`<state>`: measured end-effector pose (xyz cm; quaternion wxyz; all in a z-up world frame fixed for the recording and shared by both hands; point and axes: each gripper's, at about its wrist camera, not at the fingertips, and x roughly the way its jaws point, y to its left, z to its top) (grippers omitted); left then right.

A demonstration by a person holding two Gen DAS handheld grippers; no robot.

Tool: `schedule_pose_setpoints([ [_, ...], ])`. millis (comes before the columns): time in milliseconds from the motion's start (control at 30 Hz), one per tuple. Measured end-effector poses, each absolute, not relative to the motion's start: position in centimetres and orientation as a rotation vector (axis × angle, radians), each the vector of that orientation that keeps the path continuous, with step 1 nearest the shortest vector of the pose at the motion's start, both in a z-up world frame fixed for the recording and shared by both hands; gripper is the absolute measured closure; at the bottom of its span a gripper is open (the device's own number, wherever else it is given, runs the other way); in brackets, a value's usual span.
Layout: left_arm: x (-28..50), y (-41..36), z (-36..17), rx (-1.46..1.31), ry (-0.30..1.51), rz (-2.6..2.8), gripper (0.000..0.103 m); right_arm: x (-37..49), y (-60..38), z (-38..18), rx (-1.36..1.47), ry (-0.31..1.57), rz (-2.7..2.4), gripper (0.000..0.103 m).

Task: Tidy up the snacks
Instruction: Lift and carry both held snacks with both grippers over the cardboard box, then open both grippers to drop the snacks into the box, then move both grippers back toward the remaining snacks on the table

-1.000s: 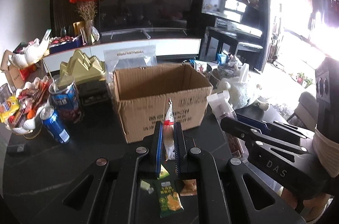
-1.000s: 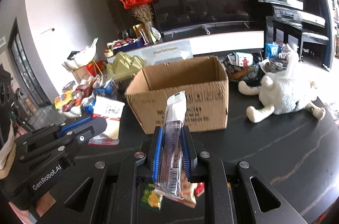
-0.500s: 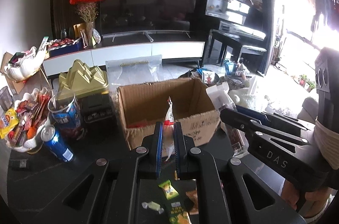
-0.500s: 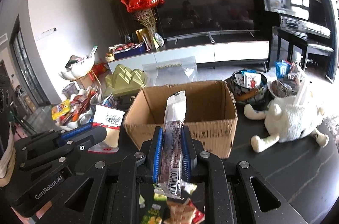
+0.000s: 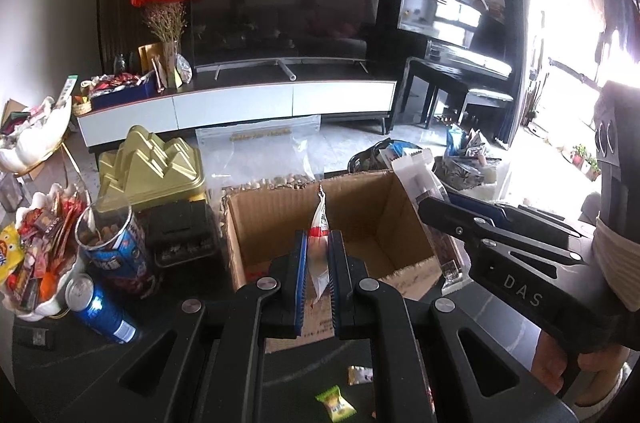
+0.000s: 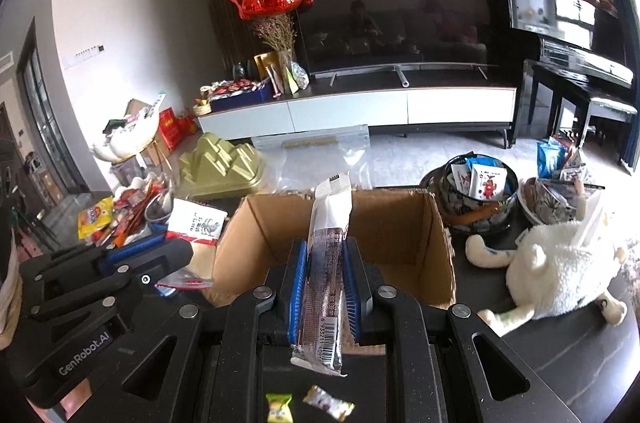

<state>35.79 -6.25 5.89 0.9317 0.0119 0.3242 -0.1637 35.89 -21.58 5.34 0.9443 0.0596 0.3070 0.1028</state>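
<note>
We hold the left hand-held gripper (image 5: 318, 271) at lower centre of its own view, tilted downward, its blue-padded jaws clamped tight. Our right hand-held gripper (image 6: 326, 281) sits likewise at lower centre, angled down, jaws pressed together. Our right hand (image 5: 560, 369), at lower right of the left view, wraps that gripper's handle below a pale cuff.

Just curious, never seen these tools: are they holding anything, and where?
Left gripper pinches a small white-and-red packet at its lower half; right gripper clamps a long snack bar mid-length.
</note>
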Motion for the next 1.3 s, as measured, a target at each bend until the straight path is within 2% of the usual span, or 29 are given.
schedule_pose_setpoints([
  [233, 38.7, -7.1, 4.9, 0.041, 0.669, -0.329, 0.091, 39.5, -22.1, 4.2, 0.144, 0.643, 0.213, 0.083],
  [300, 39.4, -7.0, 4.6, 0.023, 0.685, -0.328, 0.083, 40.0, -22.1, 3.8, 0.139, 0.646, 0.198, 0.081],
  [367, 39.6, -6.8, 4.6, 0.014, 0.689, -0.311, 0.08, 40.1, -22.1, 3.5, 0.131, 0.652, 0.184, 0.058],
  [400, 39.4, -6.7, 4.6, 0.014, 0.689, -0.302, 0.078, 39.9, -22.1, 3.4, 0.126, 0.647, 0.179, 0.056],
  [467, 38.8, -6.6, 4.5, 0.017, 0.685, -0.292, 0.069, 39.3, -22.1, 3.5, 0.111, 0.64, 0.169, 0.056],
  [567, 37.5, -6.3, 4.8, 0.024, 0.672, -0.274, 0.069, 38.0, -21.9, 3.7, 0.104, 0.639, 0.185, 0.056],
  [767, 33.8, -6.0, 5.7, 0.039, 0.636, -0.264, 0.058, 34.2, -21.9, 4.6, 0.094, 0.609, 0.19, 0.055],
  [1100, 27.3, -5.7, 6.9, 0.032, 0.587, -0.307, 0.054, 27.6, -21.8, 5.3, 0.089, 0.572, 0.215, 0.055],
  [1167, 26.1, -5.6, 6.9, 0.028, 0.586, -0.311, 0.053, 26.3, -21.7, 5.3, 0.095, 0.564, 0.219, 0.051],
  [1300, 24.1, -5.5, 6.9, 0.036, 0.585, -0.313, 0.052, 24.4, -21.6, 5.2, 0.097, 0.553, 0.227, 0.05],
])
